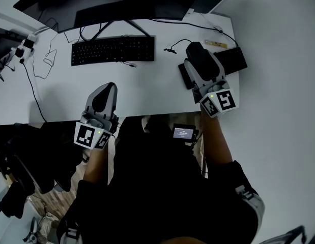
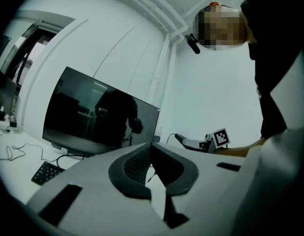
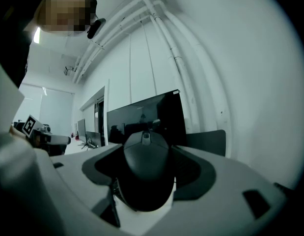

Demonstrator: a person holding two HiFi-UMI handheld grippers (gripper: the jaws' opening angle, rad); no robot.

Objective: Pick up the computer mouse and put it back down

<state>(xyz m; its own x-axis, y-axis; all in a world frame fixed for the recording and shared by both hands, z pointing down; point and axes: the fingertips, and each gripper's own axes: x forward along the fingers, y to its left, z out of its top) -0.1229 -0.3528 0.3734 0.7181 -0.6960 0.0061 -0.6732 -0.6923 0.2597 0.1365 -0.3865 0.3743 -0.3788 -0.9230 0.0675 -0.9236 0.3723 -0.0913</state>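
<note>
Tongs number 2, alongside 1 computer mouse (image 3: 144,176), 1 keyboard (image 1: 112,50), 1 monitor (image 1: 111,4) and 1 dark pad (image 1: 233,60) on the white desk (image 1: 147,85). The right tongs (image 1: 197,52), at 2 o'clock in the head view, clamp the mouse by its sides over the pad. From overhead they hide the mouse, so contact with the pad cannot be judged. The left tongs (image 1: 106,90) are closed and empty at the desk's front edge, 8 o'clock. The keyboard lies at 11 o'clock below the monitor, which is cut off at 12.
</note>
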